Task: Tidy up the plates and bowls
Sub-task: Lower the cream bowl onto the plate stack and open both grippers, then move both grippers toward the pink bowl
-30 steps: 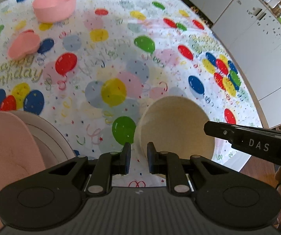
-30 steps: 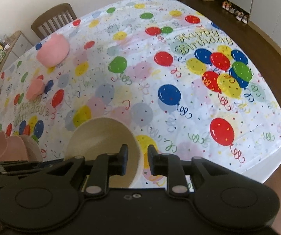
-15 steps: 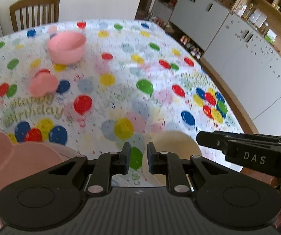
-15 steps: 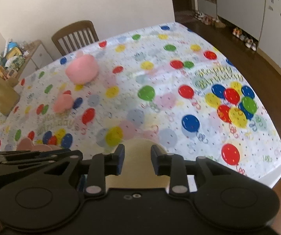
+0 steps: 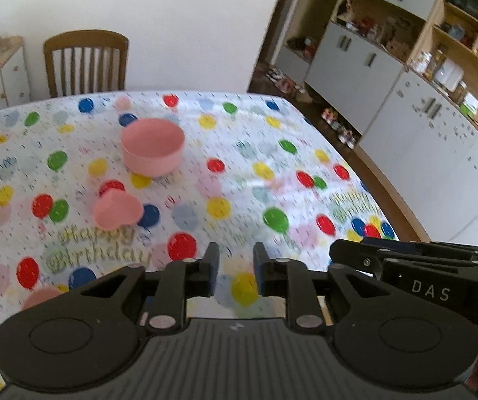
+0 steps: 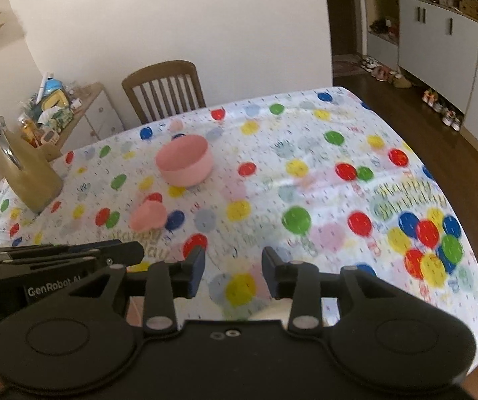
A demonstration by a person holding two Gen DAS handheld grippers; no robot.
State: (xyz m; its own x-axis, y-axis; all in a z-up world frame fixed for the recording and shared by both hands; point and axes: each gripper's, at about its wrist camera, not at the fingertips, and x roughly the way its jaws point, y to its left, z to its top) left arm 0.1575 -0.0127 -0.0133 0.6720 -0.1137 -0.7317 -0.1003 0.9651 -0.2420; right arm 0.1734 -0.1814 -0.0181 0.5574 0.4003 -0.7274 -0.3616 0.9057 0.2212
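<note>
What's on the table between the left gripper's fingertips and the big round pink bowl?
In the left wrist view, a small pink heart-shaped dish sits between the left gripper and the round pink bowl, a little to the left; otherwise only balloon tablecloth.

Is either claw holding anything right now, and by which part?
Nothing is held. The left claw and right claw are both opening with only tablecloth showing between their fingers.

Sitting on the tablecloth (image 6: 305, 173), a deep bowl (image 6: 184, 160) toward the chair (image 6: 164, 90) at the far edge, lying just nearer and left of that bowl a small dish (image 6: 148, 219), standing far left of the bowl a carafe (image 6: 25, 173), well apart.
</note>
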